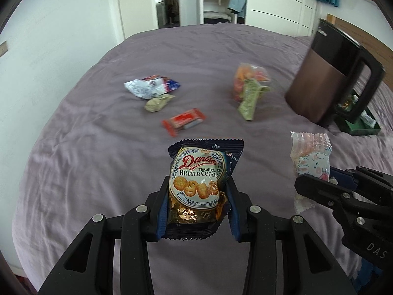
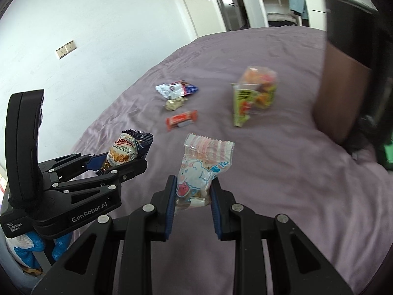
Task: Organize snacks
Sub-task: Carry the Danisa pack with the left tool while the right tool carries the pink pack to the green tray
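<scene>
I am holding the butter cookie packet (image 1: 200,186) clamped between the blue pads of my left gripper (image 1: 199,196), lifted off the purple bedspread (image 1: 86,147). My right gripper (image 2: 192,194) is pinching the lower end of the pink bunny snack pack (image 2: 203,169) the same way, jaws narrowed onto it, at three o'clock from the cookies. Lying on the bed beyond, the red wrapper (image 1: 183,121) is sitting at twelve o'clock, the white and blue bag (image 1: 151,86) at eleven, the orange candy bag (image 1: 250,86) at one, and the brown jug (image 1: 326,78) at two.
</scene>
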